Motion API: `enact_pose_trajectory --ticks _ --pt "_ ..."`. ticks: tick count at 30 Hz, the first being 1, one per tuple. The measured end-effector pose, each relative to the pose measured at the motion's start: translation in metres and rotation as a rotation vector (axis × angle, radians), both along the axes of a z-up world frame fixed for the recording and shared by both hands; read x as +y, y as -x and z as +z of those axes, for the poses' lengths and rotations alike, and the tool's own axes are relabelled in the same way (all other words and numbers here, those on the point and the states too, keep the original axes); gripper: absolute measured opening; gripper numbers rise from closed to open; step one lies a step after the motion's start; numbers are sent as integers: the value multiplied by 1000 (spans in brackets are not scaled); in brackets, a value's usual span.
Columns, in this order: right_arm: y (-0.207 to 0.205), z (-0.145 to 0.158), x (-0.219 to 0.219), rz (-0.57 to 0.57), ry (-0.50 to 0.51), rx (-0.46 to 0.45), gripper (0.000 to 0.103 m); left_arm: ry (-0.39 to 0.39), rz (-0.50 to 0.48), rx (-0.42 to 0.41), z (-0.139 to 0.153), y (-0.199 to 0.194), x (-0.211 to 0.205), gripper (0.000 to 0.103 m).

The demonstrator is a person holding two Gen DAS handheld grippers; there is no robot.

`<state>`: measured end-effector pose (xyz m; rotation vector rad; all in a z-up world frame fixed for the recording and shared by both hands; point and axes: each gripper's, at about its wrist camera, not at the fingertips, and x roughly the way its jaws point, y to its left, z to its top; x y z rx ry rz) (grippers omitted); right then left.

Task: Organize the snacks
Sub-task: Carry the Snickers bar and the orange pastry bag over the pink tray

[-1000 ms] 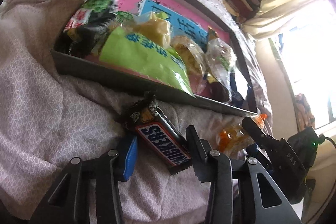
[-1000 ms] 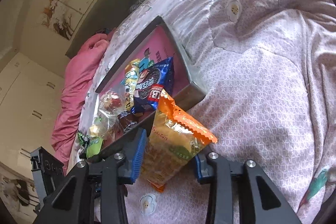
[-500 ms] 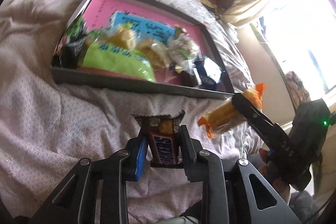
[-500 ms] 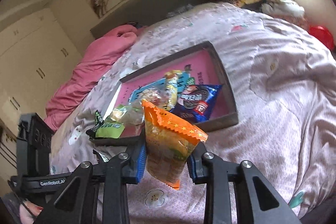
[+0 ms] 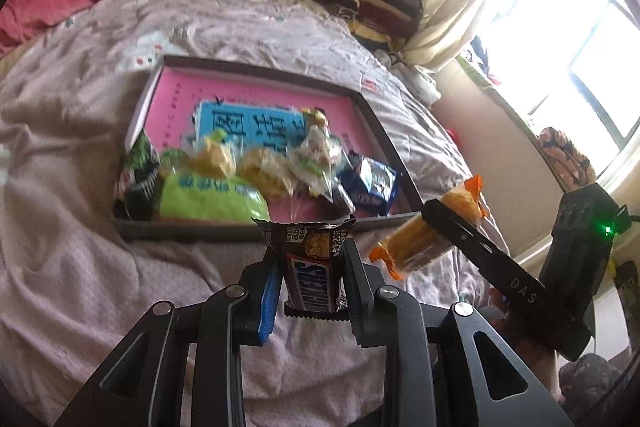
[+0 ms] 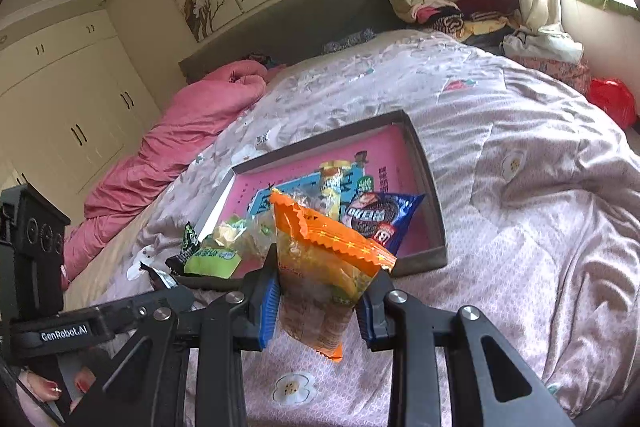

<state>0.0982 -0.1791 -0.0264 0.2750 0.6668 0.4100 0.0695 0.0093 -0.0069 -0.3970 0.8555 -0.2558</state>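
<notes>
Left gripper (image 5: 310,283): clamped on Snickers bar (image 5: 312,277), bar upright, held above bed (image 5: 60,267), just short of tray near rim
Right gripper (image 6: 318,301): clamped on orange snack packet (image 6: 324,267), packet clear of bed, near tray front edge
Tray (image 5: 400,163): grey rim, pink base, lying on bed
Inside tray: green packet (image 5: 212,197), blue cookie packet (image 6: 378,217), several clear-wrapped snacks, bunched toward near rim

Far half of tray (image 6: 424,163) bare, near half heaped with snack packets (image 5: 212,203), quilt (image 6: 520,227) open beside
</notes>
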Motion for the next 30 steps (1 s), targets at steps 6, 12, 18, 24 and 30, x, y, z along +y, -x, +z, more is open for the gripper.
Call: enact_pose_trajectory --ticks 6,12,18,24,30 --pt "-1 6 -1 -8 12 -30 32 -17 28 -28 9 -7 8 29" --pt "-7 11 -2 -25 -1 -49 32 -18 57 -37 11 -16 15 29" --pt "-16 14 -5 -42 -9 -62 32 -24 75 -50 14 -29 18 29" --pt "-29 13 -8 -62 -10 -67 32 -31 87 -45 11 -40 18 29" --pt "-41 5 -9 -66 -19 -42 32 -21 96 -32 2 -54 19 29"
